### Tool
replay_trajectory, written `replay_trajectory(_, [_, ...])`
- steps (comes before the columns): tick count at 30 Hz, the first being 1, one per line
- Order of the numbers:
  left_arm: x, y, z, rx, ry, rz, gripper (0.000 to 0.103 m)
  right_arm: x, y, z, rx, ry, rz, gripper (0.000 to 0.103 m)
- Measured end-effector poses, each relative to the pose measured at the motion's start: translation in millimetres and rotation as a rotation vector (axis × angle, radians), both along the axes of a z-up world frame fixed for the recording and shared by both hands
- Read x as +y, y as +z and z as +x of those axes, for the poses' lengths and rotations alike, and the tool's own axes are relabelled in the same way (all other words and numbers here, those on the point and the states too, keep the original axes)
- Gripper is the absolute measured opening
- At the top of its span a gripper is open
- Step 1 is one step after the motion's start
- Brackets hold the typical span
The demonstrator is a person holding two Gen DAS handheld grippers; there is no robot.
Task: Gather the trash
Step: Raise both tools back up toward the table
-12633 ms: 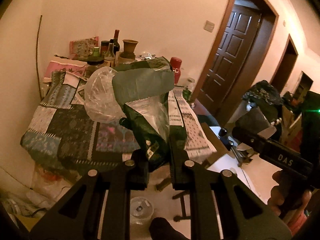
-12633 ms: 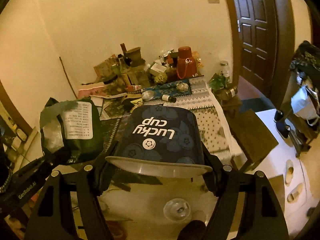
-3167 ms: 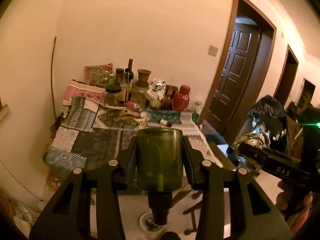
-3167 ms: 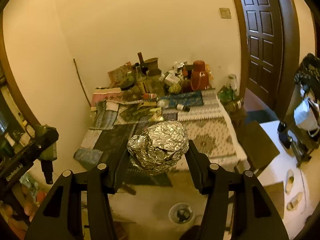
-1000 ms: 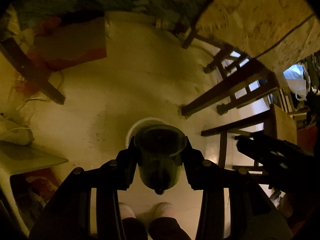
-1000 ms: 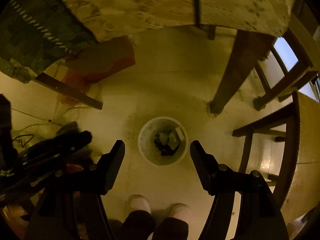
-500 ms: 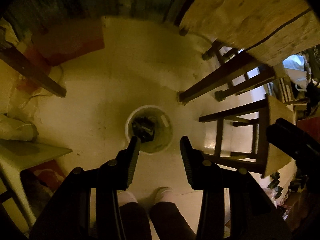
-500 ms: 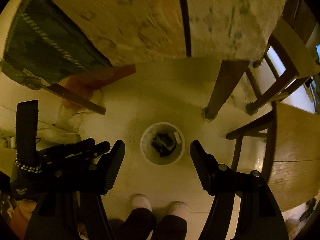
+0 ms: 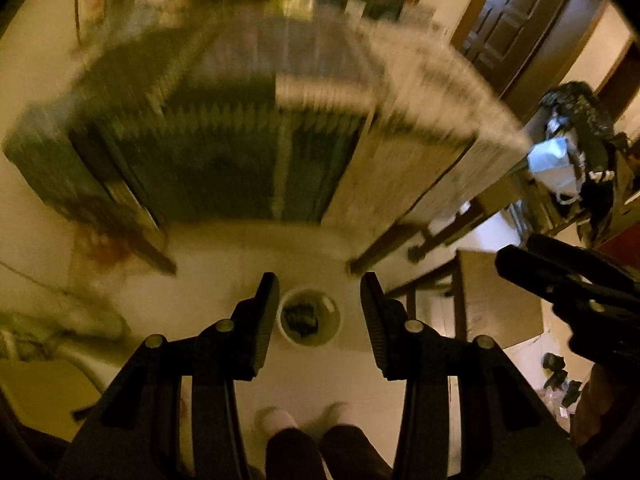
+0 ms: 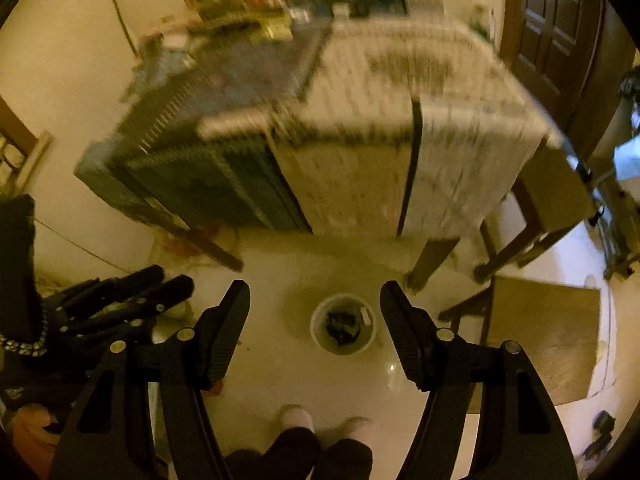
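Both sets of jaws stand parted with nothing between them: the left gripper point(image 9: 316, 316), which carried a green bottle a second ago, is now empty, and the right gripper point(image 10: 315, 322) is empty as well. Far below the jaws on the floor sits the white bin point(image 9: 310, 317), dark trash inside it. Beyond the jaws, the cloth-covered bench point(image 10: 360, 152) has swung back into view, blurred. That drop looks finished; the next piece likely waits up there.
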State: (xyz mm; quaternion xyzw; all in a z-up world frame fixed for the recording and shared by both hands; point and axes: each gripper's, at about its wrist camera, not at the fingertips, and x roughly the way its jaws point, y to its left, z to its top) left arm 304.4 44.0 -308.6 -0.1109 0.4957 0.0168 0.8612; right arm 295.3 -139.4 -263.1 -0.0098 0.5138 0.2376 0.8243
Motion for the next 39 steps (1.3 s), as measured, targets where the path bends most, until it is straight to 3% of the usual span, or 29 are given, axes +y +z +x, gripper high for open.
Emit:
replay_trajectory(6, [7,113,-26,-0.194,-0.02,0.029,0.041,4,98,-27,-0.184,-0.017,0.021,0.064])
replay_trajectory(11, [13,199,-54,-0.365,-0.023,0.045,0.047,6,166,-46,-0.33,-0.048,0.05,0.064])
replay_trajectory(15, [18,248,-71,-0.448,-0.029,0.048,0.051,3,212,-64,-0.457,-0.104,0.054,0.079])
replay_trajectory(17, [21,266,-80,-0.488,-0.034,0.056,0.054,0,231,-72,-0.511,-0.13,0.055,0.081])
replay_trajectory(20, [27,292,-98,-0.555,-0.031,0.079,0.069,-3,255,-83,-0.583,-0.167,0.048,0.087])
replay_trajectory(22, [30,304,-107,-0.596,-0.014,0.089,0.089,-7,266,-89,-0.637,-0.199,0.058,0.101])
replay_trajectory(25, [36,317,-118,-0.661,0.015,0.098,0.099,-14,276,-97,-0.72,-0.235,0.096,0.103])
replay_trajectory(29, [41,325,-113,-0.686,0.022,0.112,0.101,-18,275,-94,-0.788,-0.221,0.144,0.103])
replay_trajectory(39, [35,314,-58,-0.662,0.04,0.162,0.102,-21,259,-37,-0.698,-0.2,0.084,0.103])
